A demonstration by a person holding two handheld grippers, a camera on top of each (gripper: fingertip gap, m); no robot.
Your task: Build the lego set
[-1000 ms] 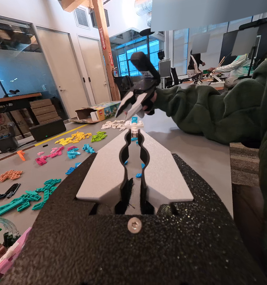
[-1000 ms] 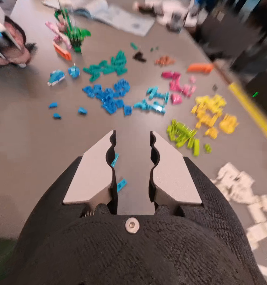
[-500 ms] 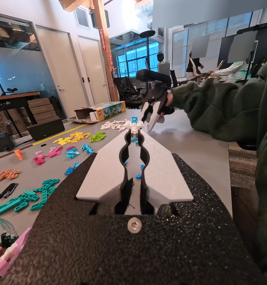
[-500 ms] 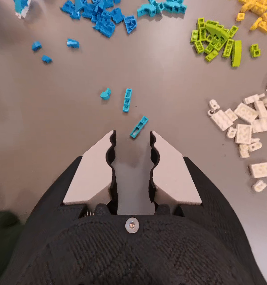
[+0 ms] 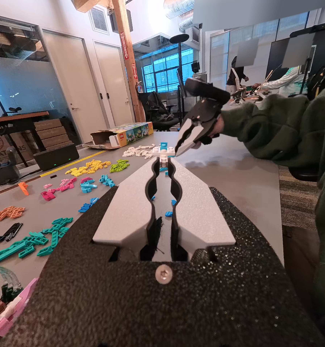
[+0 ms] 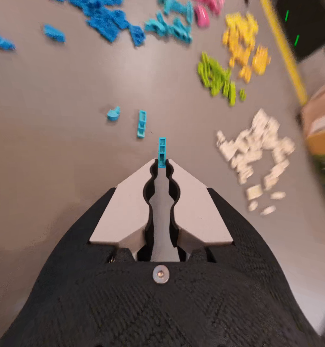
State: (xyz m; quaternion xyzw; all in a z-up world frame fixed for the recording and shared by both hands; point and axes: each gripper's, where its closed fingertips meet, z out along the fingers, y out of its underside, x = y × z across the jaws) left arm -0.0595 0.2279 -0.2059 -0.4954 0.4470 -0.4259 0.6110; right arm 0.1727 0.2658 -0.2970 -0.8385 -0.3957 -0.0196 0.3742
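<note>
- My left gripper [image 5: 163,163] was closed on the stem of a small white and teal lego assembly [image 5: 163,152], gripped at the very fingertips and held above the grey table [image 5: 223,180].
- The assembly stood upright, with a flat white cross-piece on top and a teal stud at its far end.
- My right gripper [image 6: 161,163] was clamped on one end of a narrow teal plate [image 6: 162,152], which stuck straight out past the fingertips.
- In the left wrist view, the right gripper [image 5: 177,152] pointed down and to the left, its tips just beside the right end of the assembly's white cross-piece. I could not tell whether they touched.
- A dark green sleeve [image 5: 270,131] reached in from the right behind that gripper.
- On the table just beyond my right fingertips lay a second narrow teal plate [image 6: 141,124] and, further left, a small rounded teal piece [image 6: 113,113].
- Loose bricks lay sorted by colour on the table: a white pile [image 6: 255,150] to the right, lime green pieces [image 6: 219,80], yellow pieces [image 6: 246,47], blue pieces [image 6: 112,24], all blurred in the right wrist view.
- The left wrist view also showed pink [image 5: 60,187], orange [image 5: 8,212] and dark teal [image 5: 37,238] piles to the left.
- An opened cardboard set box [image 5: 124,135] sat at the far edge of the table.
</note>
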